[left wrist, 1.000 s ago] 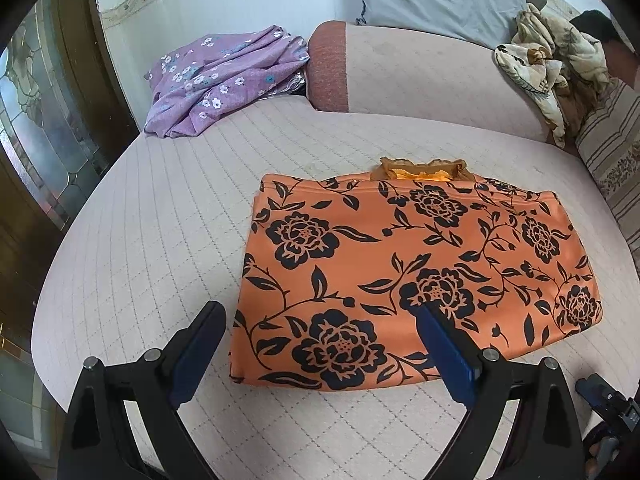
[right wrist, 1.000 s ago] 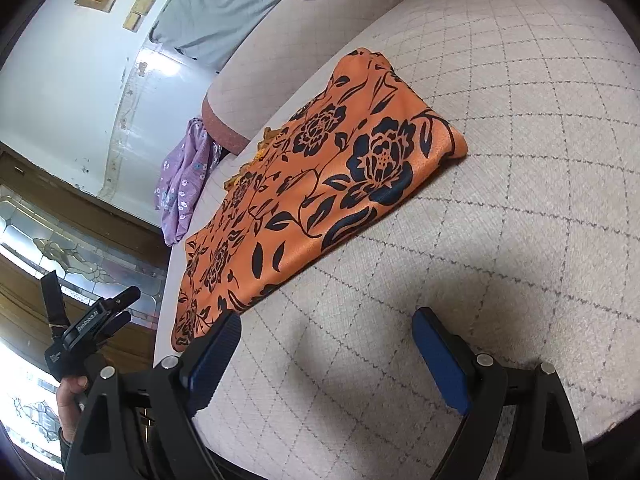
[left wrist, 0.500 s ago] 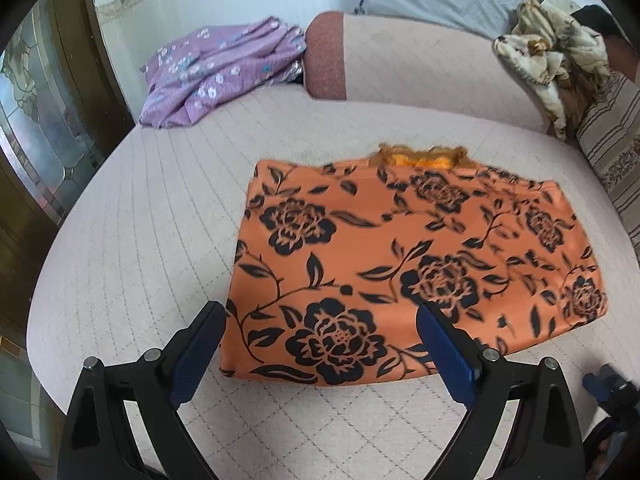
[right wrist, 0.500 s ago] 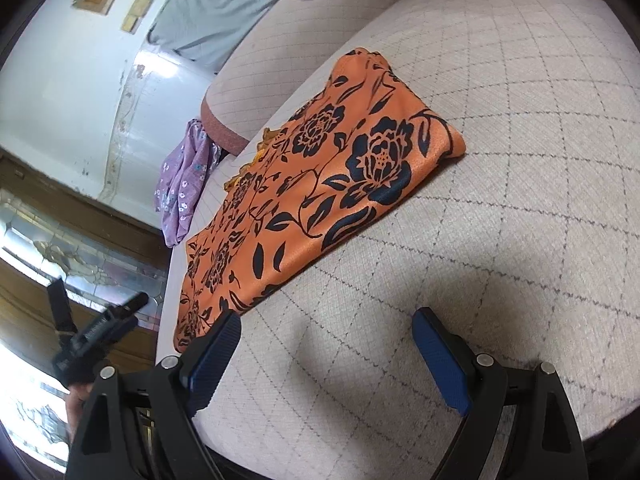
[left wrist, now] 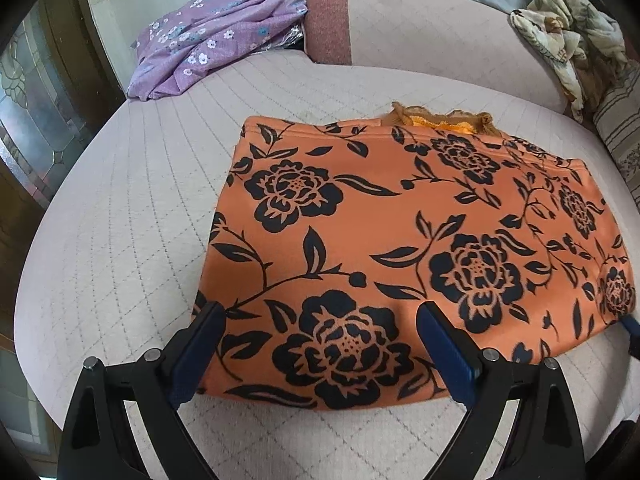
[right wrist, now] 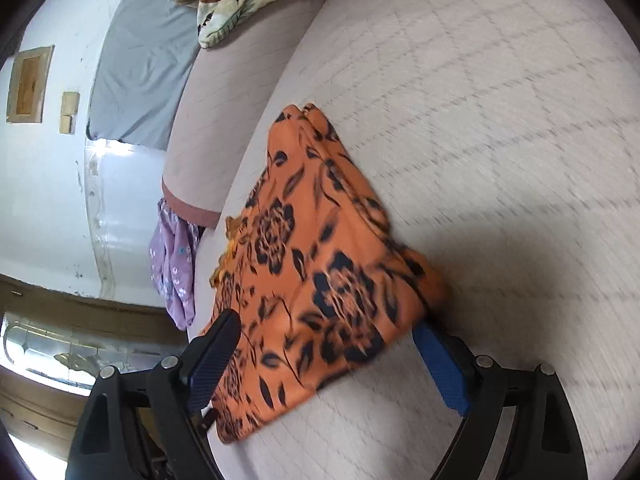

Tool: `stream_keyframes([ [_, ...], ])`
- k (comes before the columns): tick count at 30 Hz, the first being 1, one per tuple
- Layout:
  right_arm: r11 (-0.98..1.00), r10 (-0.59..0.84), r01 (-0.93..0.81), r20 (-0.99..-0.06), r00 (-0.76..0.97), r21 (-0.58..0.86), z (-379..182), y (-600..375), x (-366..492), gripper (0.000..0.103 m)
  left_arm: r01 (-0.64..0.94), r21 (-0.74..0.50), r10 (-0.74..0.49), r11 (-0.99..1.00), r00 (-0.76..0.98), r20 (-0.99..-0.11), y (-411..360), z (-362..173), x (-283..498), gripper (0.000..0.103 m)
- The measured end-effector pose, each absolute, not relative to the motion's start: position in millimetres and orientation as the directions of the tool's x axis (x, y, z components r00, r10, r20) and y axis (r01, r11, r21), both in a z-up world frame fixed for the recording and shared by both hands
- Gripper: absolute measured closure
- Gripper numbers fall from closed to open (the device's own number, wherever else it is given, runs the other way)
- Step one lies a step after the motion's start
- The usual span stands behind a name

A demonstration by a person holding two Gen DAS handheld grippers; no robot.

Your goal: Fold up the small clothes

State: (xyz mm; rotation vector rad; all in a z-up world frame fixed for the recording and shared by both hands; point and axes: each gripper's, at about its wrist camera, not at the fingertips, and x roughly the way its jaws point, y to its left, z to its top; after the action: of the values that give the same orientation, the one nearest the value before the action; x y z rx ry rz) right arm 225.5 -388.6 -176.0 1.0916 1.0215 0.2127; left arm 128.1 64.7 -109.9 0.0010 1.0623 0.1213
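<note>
An orange garment (left wrist: 400,232) with black flowers lies folded flat on the pale quilted seat (left wrist: 120,240). A bit of lacy orange trim sticks out at its far edge. My left gripper (left wrist: 320,336) is open and low over the garment's near left corner, with the cloth edge between its blue fingers (left wrist: 200,344). My right gripper (right wrist: 328,356) is open too, and the garment's (right wrist: 320,280) near right corner lies between its jaws; that view is blurred. One blue tip of the right gripper (left wrist: 632,332) shows at the cloth's right end.
A purple flowered cloth (left wrist: 216,36) lies at the seat's far left. A crumpled patterned blanket (left wrist: 568,32) hangs on the backrest at the right, with a grey cushion (right wrist: 140,72) behind. A wooden door with glass panes (left wrist: 24,92) stands at the left.
The left gripper has sunk towards the garment's near edge, which now lies between its fingers. The right gripper has slid in and rolled, so the garment's corner now lies between its jaws.
</note>
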Motion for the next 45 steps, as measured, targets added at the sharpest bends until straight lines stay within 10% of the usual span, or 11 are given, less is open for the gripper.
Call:
stream_keyframes([
  [3, 0.471, 0.59, 0.338, -0.576, 0.565, 0.815, -176.1, -386.0, 235.6, 0.03, -0.105, 0.053, 0.097, 0.993, 0.483, -0.87, 68.0, -112.3, 131.7, 0.007],
  [16, 0.601, 0.537, 0.262, -0.624, 0.568, 0.755, -173.0, -369.2, 253.3, 0.031, -0.098, 0.039, 0.082, 0.994, 0.489, -0.868, 59.0, -117.6, 149.8, 0.007],
  [28, 0.633, 0.523, 0.261, -0.651, 0.55, 0.729, -179.1, -371.8, 253.9, 0.052, -0.087, 0.029, 0.067, 0.996, 0.475, -0.878, 56.7, -125.6, 156.4, 0.007],
  [41, 0.651, 0.523, 0.247, -0.66, 0.538, 0.717, -175.7, -363.8, 257.2, 0.036, -0.056, 0.019, 0.042, 0.998, 0.45, -0.892, 50.8, -141.4, 163.2, 0.005],
  [45, 0.684, 0.51, 0.212, -0.665, 0.546, 0.698, -166.2, -360.9, 256.6, 0.062, -0.073, -0.041, 0.001, 0.997, 0.507, -0.862, 53.1, -119.0, 157.3, 0.006],
])
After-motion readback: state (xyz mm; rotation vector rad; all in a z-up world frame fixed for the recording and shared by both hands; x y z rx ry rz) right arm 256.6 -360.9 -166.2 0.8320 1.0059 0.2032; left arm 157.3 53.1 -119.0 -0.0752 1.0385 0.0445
